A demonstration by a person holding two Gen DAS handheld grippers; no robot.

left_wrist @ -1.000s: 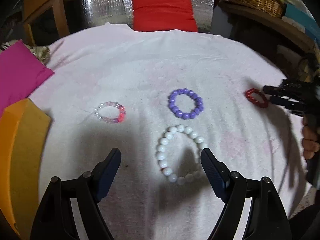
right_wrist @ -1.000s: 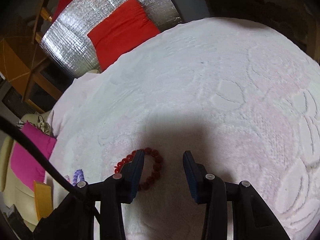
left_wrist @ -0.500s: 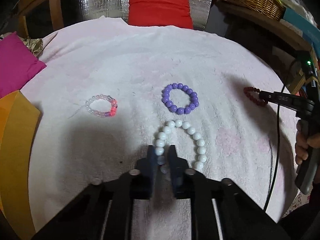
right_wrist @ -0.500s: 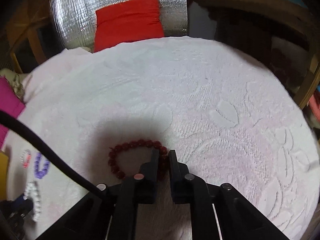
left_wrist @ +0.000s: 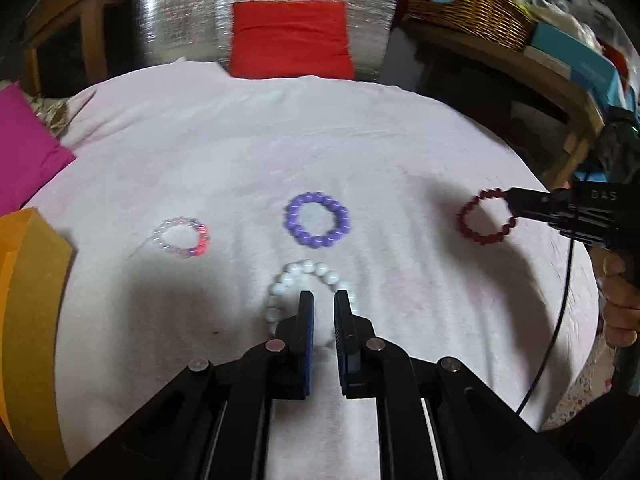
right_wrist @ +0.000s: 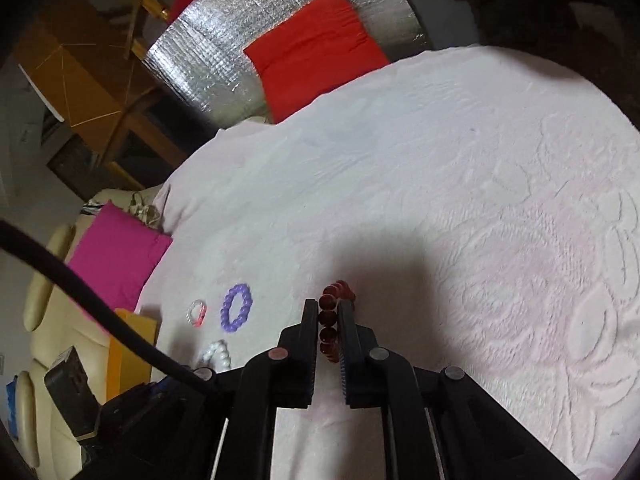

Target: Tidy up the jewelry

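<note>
White beads make the bracelet [left_wrist: 298, 280] that the left gripper [left_wrist: 323, 298] has clamped: its two fingers are nearly together, with the near side of the bead ring between them, and the rest of the ring lies on the pale pink cloth [left_wrist: 240, 140] in front of the fingers. Dark red beads form the second bracelet [right_wrist: 334, 322], which the right gripper [right_wrist: 328, 307] holds. In the right wrist view some of its beads sit in a row in the narrow gap between the two closed fingers. From the left wrist view this red bracelet hangs as an open ring from the gripper tip at the right side, and it seems to be raised a little above the cloth, with a shadow under it.

Two more bracelets lie free on the cloth. A purple one [left_wrist: 317, 220] rests flat just beyond the white one, near the middle. A smaller clear and pink one [left_wrist: 182, 237] is to the left of it, well apart from both grippers. At the far edge, behind the cloth, stands a red cushion [left_wrist: 290, 40].
</note>
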